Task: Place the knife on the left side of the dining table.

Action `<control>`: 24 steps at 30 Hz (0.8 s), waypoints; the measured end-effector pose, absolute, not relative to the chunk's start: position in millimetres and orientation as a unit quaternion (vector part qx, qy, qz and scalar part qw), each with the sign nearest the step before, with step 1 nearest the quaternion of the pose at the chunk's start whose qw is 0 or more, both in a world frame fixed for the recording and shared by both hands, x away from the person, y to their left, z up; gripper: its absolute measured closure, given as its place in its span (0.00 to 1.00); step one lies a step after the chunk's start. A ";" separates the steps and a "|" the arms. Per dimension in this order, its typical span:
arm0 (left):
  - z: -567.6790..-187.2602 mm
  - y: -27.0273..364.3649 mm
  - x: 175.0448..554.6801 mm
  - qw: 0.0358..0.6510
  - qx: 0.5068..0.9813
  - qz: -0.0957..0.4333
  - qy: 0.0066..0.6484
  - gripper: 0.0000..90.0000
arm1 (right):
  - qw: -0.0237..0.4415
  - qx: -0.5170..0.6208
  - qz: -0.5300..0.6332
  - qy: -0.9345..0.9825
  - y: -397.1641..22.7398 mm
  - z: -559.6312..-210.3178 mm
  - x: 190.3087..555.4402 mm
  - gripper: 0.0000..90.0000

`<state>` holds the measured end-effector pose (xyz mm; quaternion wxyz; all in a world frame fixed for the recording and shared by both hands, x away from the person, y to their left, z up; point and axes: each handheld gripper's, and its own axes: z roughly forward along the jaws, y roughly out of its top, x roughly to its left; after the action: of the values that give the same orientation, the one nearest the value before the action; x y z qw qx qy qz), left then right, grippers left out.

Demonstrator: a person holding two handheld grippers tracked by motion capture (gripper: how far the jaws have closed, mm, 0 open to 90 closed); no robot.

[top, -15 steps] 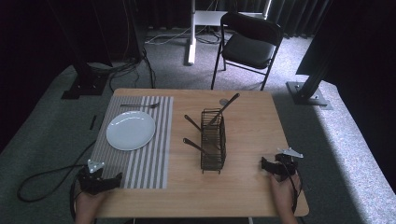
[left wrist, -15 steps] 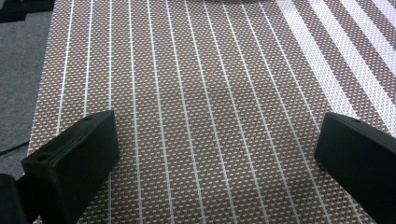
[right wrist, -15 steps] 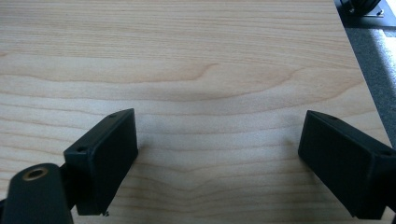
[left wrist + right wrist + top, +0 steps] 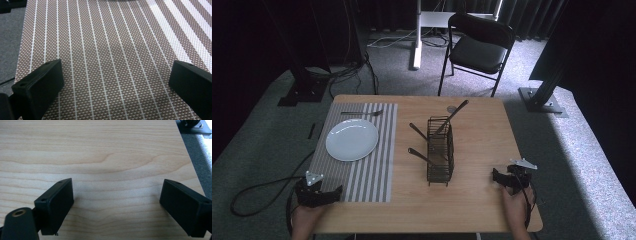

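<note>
Lying flat, brown white-striped woven placemat (image 4: 112, 50)

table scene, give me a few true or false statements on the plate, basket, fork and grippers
1. The plate lies on the striped mat. True.
2. The wire basket holds no utensils. False: several dark-handled utensils stick out of it.
3. The left gripper is open over the mat. True.
4. The right gripper is shut on a spoon. False: its jaws stand wide apart over bare table, nothing between them.
5. A fork lies on the mat beyond the plate. True.
6. The plate is stacked with food. False: it is bare.
</note>
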<state>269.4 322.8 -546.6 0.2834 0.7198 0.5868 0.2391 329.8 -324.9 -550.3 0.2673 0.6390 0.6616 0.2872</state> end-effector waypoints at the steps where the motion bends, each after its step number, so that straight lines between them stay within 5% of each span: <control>1: -546.7 322.8 269.4 0.284 0.720 0.239 0.587 0.00 | 0.267 0.639 0.287 0.662 -324.9 -550.3 329.8 0.13; 24: -528.9 310.3 276.7 0.276 0.736 0.214 0.580 0.02 | 0.267 0.639 0.287 0.661 -324.8 -550.3 329.7 0.13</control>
<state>276.7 310.3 -528.9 0.2760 0.7361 0.5799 0.2137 329.7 -324.8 -550.3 0.2671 0.6392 0.6614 0.2873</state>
